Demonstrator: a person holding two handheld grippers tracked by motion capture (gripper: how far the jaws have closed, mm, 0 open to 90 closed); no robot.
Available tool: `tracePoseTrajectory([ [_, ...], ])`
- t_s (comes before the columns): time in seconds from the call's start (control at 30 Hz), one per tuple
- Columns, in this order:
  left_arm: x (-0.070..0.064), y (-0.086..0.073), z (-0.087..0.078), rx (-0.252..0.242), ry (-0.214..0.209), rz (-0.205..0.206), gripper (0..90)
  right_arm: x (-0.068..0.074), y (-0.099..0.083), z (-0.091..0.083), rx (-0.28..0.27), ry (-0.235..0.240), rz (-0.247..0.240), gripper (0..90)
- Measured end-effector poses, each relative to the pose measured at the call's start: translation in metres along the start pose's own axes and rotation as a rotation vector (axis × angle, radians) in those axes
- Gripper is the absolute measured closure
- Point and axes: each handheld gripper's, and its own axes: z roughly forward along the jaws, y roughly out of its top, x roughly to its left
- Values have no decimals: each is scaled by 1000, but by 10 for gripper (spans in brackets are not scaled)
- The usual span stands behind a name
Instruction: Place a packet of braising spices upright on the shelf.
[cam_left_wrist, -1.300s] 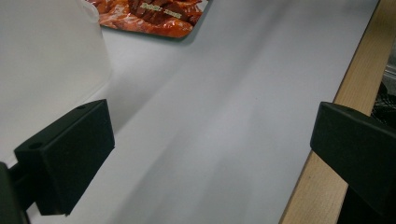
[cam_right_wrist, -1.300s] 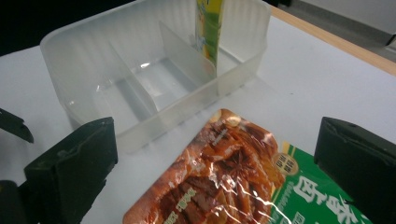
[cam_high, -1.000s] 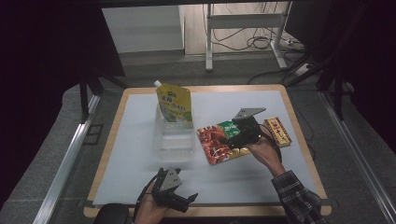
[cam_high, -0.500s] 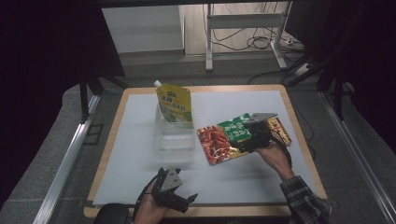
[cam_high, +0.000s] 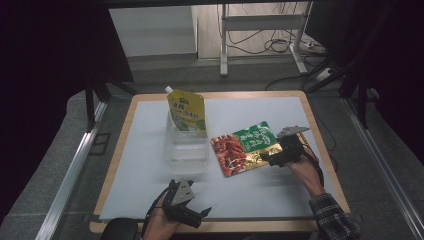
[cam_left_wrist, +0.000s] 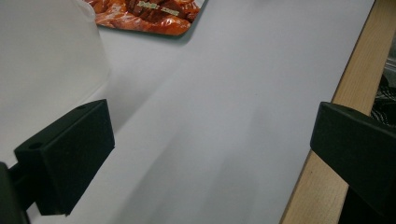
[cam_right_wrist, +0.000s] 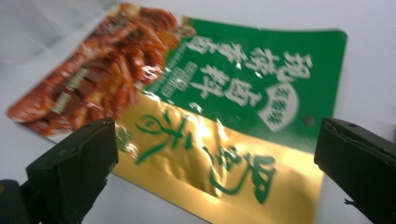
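Observation:
A flat snack packet (cam_high: 242, 147), red, green and gold, lies on the white mat right of centre. My right gripper (cam_high: 268, 154) is at its right edge, open. In the right gripper view the packet (cam_right_wrist: 224, 93) lies just beyond the right gripper (cam_right_wrist: 215, 158), whose jaws stand wide apart with nothing between them. My left gripper (cam_high: 202, 217) rests near the table's front edge, open and empty. In the left gripper view the left gripper (cam_left_wrist: 210, 154) hovers over bare white mat, with a corner of the packet (cam_left_wrist: 144, 16) at the top.
A yellow spout pouch (cam_high: 186, 111) leans upright at the back of a clear plastic container (cam_high: 186, 150) in the middle of the mat. The container's wall (cam_left_wrist: 46, 56) is close on my left gripper's left. The wooden table edge (cam_left_wrist: 327, 88) runs along its right.
My right gripper has drawn back to the right, off the top of the packet to its right edge. The packet shifted slightly right. The left gripper has stayed put.

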Motion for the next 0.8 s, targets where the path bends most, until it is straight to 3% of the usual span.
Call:
tracePoseTrajectory([
  [0.4, -1, 0, 1, 8, -5, 12, 0, -16, -16, 12, 50, -17, 37, 0],
  [0.67, -2, 0, 2, 12, -9, 19, 0, -19, -19, 17, 55, -1, 57, 0],
  [0.8, -2, 0, 2, 12, -10, 20, 0, -21, -20, 16, 35, 39, 101, 0],
])
